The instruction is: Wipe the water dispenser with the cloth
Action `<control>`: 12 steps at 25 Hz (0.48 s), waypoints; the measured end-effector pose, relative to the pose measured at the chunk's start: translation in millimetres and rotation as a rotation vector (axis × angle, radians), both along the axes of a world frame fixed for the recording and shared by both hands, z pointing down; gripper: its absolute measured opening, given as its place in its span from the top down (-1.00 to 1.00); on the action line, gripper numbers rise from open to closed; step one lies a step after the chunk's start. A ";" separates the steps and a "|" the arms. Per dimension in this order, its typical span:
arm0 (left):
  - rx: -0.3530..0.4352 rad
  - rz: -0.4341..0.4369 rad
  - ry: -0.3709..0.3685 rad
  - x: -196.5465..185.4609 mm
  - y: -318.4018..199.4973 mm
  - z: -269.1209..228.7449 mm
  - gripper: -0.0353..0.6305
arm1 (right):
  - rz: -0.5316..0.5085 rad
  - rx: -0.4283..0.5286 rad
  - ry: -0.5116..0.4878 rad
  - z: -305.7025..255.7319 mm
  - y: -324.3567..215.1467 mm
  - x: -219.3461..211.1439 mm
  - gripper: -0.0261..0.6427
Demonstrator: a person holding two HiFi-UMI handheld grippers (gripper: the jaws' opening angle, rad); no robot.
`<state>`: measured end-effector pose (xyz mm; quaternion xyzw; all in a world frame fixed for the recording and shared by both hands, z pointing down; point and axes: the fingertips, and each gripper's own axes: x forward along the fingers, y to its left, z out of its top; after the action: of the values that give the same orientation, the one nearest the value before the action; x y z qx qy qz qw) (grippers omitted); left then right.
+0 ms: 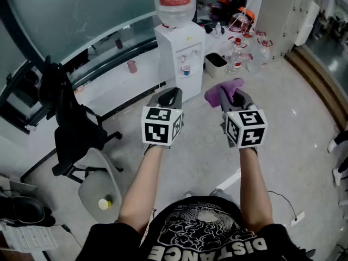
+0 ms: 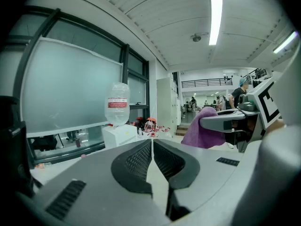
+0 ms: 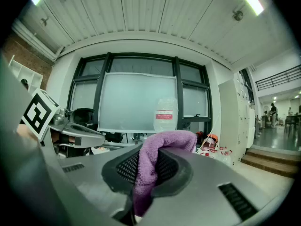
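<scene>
The white water dispenser [image 1: 180, 52] stands ahead by the glass wall, with a clear bottle [image 1: 174, 2] with a red label on top. The dispenser [image 2: 123, 134] and the bottle [image 3: 165, 115] also show far off in both gripper views. My right gripper [image 1: 232, 95] is shut on a purple cloth [image 1: 223, 90], which bulges out over the jaws [image 3: 160, 150]. My left gripper [image 1: 169, 97] is held level beside it, shut with nothing in it [image 2: 151, 147]. Both are raised in the air, well short of the dispenser.
A black office chair [image 1: 73, 129] with a grey seat stands at the left. A small bin [image 1: 216, 65] and several clear bottles [image 1: 237, 52] sit on the floor right of the dispenser. A pink cup [image 1: 132, 66] stands on the ledge. A cable and power strip [image 1: 296, 217] lie at the right.
</scene>
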<state>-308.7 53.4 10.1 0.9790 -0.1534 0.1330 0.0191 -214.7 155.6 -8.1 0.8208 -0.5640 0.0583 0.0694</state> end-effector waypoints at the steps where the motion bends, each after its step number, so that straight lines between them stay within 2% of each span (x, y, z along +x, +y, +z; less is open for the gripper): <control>1: -0.004 -0.001 0.002 1.2 -2.0 0.1 0.79 | 0.000 0.001 0.002 -1.0 -1.3 0.6 0.79; 12: -0.001 0.002 0.001 28.8 -13.8 8.5 0.79 | 0.021 0.022 -0.025 7.6 -8.9 26.3 0.79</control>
<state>-279.9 39.6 18.6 0.9792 -0.1524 0.1324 0.0195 -188.4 146.6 -0.5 0.8265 -0.5568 0.0633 0.0527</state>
